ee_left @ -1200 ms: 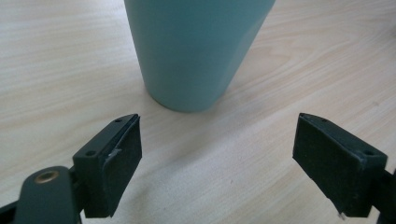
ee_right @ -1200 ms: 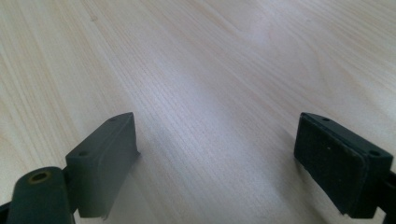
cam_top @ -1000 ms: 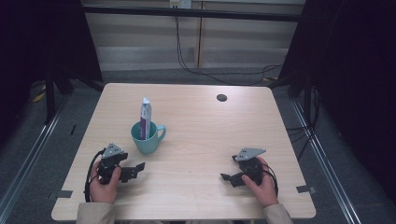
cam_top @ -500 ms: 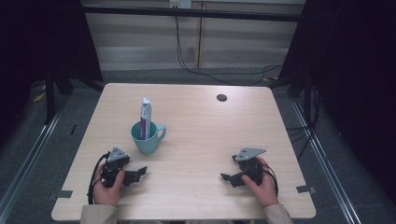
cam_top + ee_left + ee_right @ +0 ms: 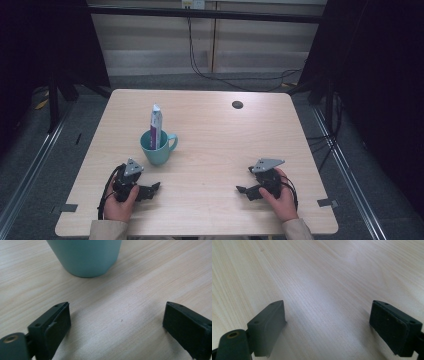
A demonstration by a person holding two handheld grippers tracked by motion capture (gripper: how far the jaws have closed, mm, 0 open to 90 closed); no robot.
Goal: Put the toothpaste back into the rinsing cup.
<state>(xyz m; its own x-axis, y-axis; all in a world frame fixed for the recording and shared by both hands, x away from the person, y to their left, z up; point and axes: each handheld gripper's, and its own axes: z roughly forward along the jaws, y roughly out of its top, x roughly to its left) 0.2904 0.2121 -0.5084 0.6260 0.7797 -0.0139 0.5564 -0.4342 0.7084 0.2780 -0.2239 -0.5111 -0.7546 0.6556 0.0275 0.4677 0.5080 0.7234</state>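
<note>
Both my grippers rest low, left gripper [image 5: 152, 189] just opened wide and empty, right gripper [image 5: 242, 190] wide and empty; the teal ceramic mug [image 5: 158, 148] holding an upright toothpaste tube [image 5: 156, 127] stands just beyond the left, so next I judge a short reach forward.

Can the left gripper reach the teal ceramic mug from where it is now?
Probably yes. The left gripper has its jaws wide apart, and bare wooden table lies between it and the teal ceramic mug.
</note>
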